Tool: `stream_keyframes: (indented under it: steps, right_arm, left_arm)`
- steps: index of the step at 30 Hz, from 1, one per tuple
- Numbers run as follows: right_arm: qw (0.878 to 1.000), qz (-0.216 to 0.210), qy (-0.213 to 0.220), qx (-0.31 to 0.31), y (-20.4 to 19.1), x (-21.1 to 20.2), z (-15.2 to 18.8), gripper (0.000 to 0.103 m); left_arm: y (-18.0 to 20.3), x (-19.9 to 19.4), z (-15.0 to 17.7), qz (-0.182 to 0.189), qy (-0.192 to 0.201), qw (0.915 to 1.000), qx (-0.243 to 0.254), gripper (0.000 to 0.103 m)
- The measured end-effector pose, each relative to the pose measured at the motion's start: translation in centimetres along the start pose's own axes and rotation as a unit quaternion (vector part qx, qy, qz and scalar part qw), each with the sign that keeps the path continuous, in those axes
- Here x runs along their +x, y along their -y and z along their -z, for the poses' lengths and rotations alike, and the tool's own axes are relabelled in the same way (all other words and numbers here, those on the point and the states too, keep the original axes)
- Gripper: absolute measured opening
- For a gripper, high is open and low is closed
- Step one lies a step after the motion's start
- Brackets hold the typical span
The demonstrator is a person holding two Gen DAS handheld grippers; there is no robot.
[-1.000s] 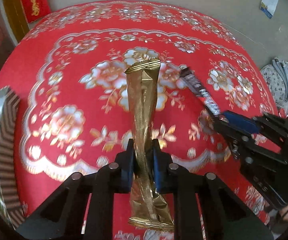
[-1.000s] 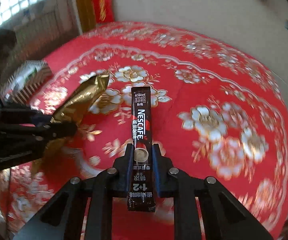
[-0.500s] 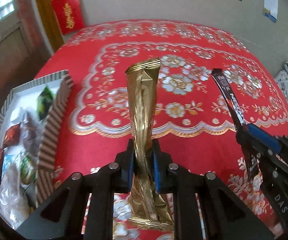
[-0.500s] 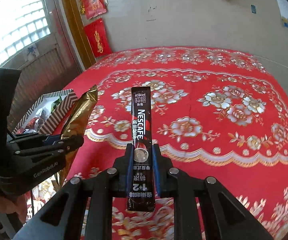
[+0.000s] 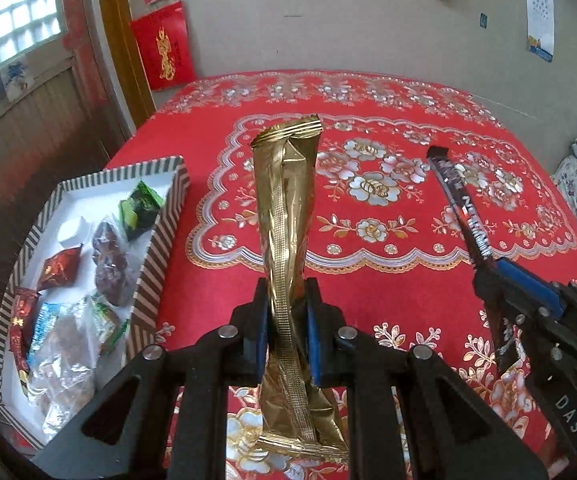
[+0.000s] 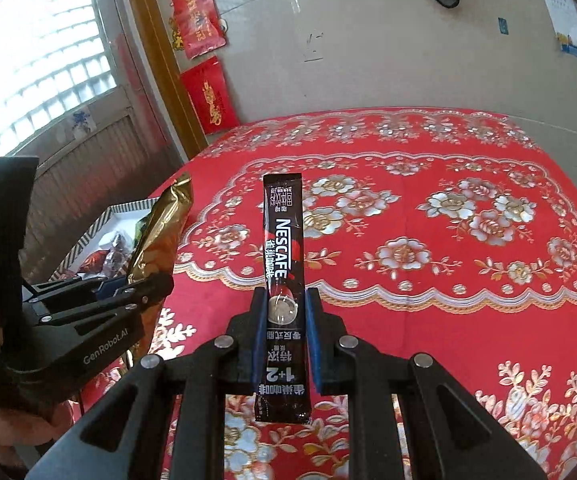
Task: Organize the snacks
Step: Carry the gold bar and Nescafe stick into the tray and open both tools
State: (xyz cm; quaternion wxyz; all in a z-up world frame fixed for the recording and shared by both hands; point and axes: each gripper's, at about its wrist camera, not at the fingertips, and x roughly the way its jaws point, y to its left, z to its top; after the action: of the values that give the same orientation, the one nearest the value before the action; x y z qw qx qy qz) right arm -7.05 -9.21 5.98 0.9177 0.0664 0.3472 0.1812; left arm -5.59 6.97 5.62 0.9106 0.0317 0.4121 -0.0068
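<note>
Clamped mid-length in left gripper (image 5: 284,320) and right gripper (image 6: 286,320), gold packet (image 5: 286,216) and Nescafé stick (image 6: 284,256), seemingly bound for striped snack box (image 5: 160,232)

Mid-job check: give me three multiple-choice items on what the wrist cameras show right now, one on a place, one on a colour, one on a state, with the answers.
1. Where does the striped box sit relative to the left gripper?
A. to its left
B. to its right
C. directly behind it

2. What colour is the packet in the left gripper?
A. green
B. gold
C. white

3. What is the state of the right gripper?
A. open and bare
B. shut on the Nescafe stick
C. resting on the red tablecloth

Answers: 1 A, the box lies at the left edge of the left wrist view. 2 B, the foil is shiny gold. 3 B, both blue pads press the stick's sides.
</note>
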Motion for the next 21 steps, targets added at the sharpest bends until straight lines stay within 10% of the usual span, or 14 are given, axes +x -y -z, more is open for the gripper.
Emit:
stream_keyframes:
  steps: [21]
  right_arm:
    - [0.997,-0.058,-0.02,-0.053,-7.3,2.0,-0.9,0.017]
  left_arm:
    - [-6.8,-2.8,-0.1,-0.029,0.022,0.9986,-0.039,0.018]
